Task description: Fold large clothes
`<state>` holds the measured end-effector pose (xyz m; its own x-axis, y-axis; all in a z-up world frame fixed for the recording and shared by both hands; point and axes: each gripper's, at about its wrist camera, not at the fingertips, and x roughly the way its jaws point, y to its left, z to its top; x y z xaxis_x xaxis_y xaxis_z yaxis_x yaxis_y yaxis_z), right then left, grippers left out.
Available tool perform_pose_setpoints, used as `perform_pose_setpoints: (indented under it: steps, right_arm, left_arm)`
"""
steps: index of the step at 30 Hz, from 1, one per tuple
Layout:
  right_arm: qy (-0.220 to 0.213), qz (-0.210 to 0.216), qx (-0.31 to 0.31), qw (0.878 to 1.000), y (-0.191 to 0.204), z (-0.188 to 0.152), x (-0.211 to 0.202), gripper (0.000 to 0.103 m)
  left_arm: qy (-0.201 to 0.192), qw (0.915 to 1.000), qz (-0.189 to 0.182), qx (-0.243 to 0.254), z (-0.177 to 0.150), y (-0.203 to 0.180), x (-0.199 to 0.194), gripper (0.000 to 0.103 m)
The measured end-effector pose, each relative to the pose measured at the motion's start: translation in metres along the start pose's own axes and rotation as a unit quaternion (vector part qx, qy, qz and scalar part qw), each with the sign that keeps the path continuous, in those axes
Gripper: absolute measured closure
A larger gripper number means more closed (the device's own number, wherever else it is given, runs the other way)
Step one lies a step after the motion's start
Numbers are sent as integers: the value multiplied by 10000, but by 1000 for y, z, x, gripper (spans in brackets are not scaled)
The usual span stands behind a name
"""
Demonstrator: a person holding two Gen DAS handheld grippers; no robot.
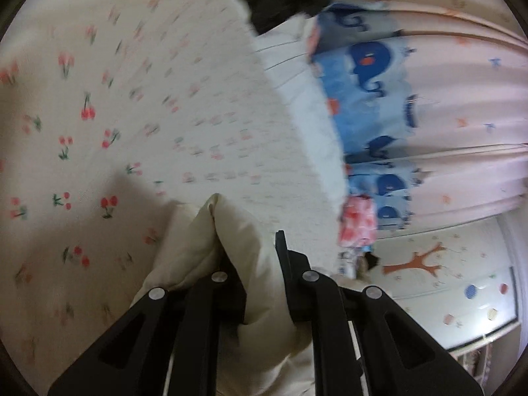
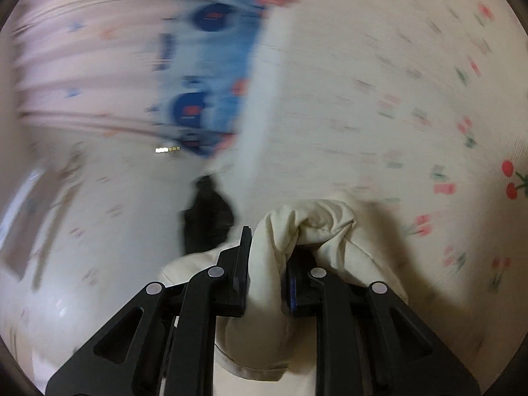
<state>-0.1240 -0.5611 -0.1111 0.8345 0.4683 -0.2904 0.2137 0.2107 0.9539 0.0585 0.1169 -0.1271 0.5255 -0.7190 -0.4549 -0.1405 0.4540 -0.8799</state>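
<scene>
Two bunches of cream padded garment (image 1: 227, 231) were pinched, one in each claw, and both hung just above the cherry-print bedsheet (image 1: 82, 115). You had the left gripper (image 1: 250, 264) clenched on a thick puffy fold, and the right gripper (image 2: 267, 264) clamped on a twisted wad of the same cloth (image 2: 313, 224). It looked soft, bulky and a bit springy, so I'd guess it would slump rather than crease; grabbing at corners or hems seemed smarter. Both grippers pointed slightly downward toward the bed, views rolled sideways.
</scene>
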Motion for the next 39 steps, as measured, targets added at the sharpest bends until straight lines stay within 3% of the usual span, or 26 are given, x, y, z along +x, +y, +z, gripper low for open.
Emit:
perform_pose_setpoints:
  steps: [2,3,6,8,9,10,11,12,13,15,16,17,19,22,24,25,27,28,32,34,37,38,39]
  right_arm:
    - [45,-17,-15,10000,-3,3,7,82]
    - [73,-10,-70,9999,-1,4,9,80]
    - [142,19,-159,9998,5,9,12,62]
    - [175,-26,-174,9997,13,13,15,44]
    - [148,-43,-131,9998,18,15,17,39]
    - [16,-5,-64,10000,24,15,14,28]
    - [-153,23,-58,9999,32,12,3,17]
    - [-354,56,-108,9993,41,9,-6,12]
    - [-539,29,-254,9982,52,2,-10,7]
    - [-536,-429,-893,9936,75,-14,-12,7]
    - [-478,-761,-1466,9851,92,-25,-9,7]
    - [-360,-1235,-2376,9628,114,-45,3,7]
    - [-123,-1708,-3334,9271,137,-72,29,7]
    - [190,-2275,-3907,8917,149,-92,79,7]
    - [302,-2602,-4152,8712,150,-98,115,7]
    - [382,-2776,-4276,8594,148,-101,131,7]
    - [653,-3402,-4482,8241,126,-105,173,7]
    - [808,-3558,-4444,8182,111,-104,190,7]
    - [889,-3737,-3947,8347,91,-78,212,7]
    - [792,-3755,-3742,8442,91,-70,204,8]
    - [522,-3654,-3623,8559,105,-64,182,11]
    - [362,-3487,-3832,8545,117,-68,171,11]
    - [259,-3458,-4098,8437,126,-73,166,11]
  left_arm:
    - [11,10000,89,-2,-3,17,12,87]
    - [48,9997,15,-243,-3,24,13,87]
    - [93,9997,-24,-224,2,18,9,86]
    - [65,9995,-154,-284,3,15,6,80]
    - [24,9986,-351,-387,5,15,3,71]
    - [-37,9942,-823,-697,7,20,-3,56]
    - [-84,9883,-1170,-978,8,26,-7,47]
    - [-160,9796,-1525,-1297,9,33,-11,30]
    - [-320,9716,-1806,-1494,11,35,-19,24]
    - [-626,9752,-1734,-1227,14,26,-35,18]
    - [-769,9807,-1587,-849,14,12,-43,16]
    - [-807,9833,-1561,-478,12,-3,-47,16]
    - [-676,9838,-1582,507,-2,-45,-47,13]
    - [-269,9750,-1233,1827,-34,-97,-27,10]
    - [140,9720,-1025,2111,-50,-110,1,10]
    - [420,9730,-673,2167,-59,-111,24,10]
    - [668,9744,-21,2149,-65,-101,50,10]
    - [749,9757,403,2021,-64,-89,64,11]
    - [735,9824,442,1657,-49,-70,67,16]
    - [752,9859,378,1445,-42,-65,71,17]
    - [558,9852,384,1572,-46,-74,64,17]
    - [433,9843,352,1672,-49,-80,58,16]
    - [386,9833,302,1753,-50,-83,53,13]
